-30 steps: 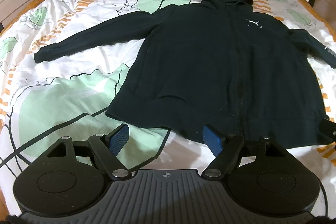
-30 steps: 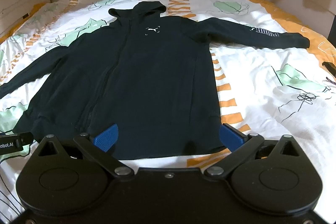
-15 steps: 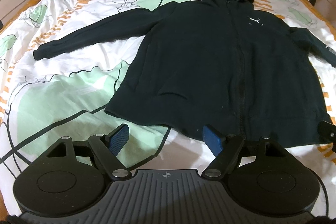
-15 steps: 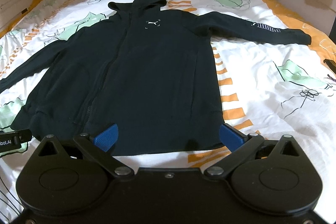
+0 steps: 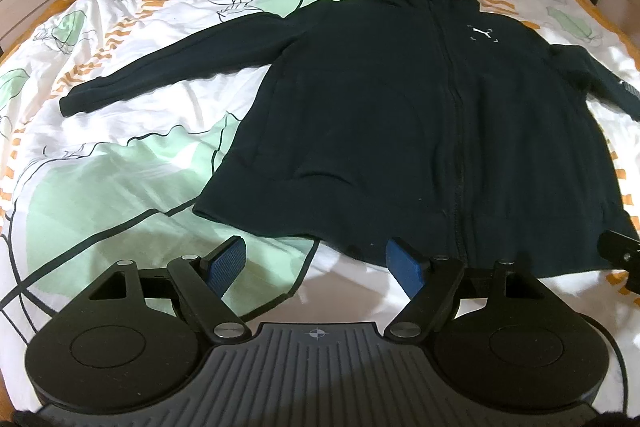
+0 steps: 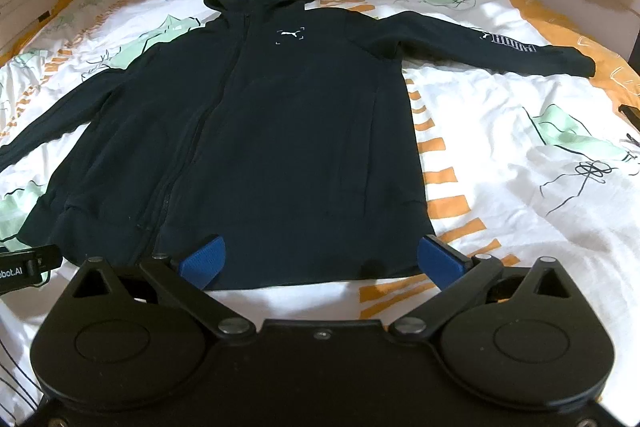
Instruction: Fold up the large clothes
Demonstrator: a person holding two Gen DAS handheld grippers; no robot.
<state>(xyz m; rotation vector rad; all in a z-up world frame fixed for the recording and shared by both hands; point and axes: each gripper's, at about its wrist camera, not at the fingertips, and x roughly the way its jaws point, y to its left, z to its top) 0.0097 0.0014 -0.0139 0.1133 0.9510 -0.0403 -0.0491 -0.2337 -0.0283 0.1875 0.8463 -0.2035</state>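
A bed (image 5: 120, 155) with a white sheet printed in green leaves and orange stripes carries a dark zip-up hoodie (image 5: 400, 115), spread flat and front side up, hood toward the headboard and both sleeves stretched out sideways. A small white logo (image 6: 291, 35) sits on its chest. The left hand-held gripper (image 5: 316, 263) hangs over the hem near the garment's left corner, fingers spread wide and holding nothing. The right hand-held gripper (image 6: 320, 259) hangs at the hem's other end, equally wide apart and empty.
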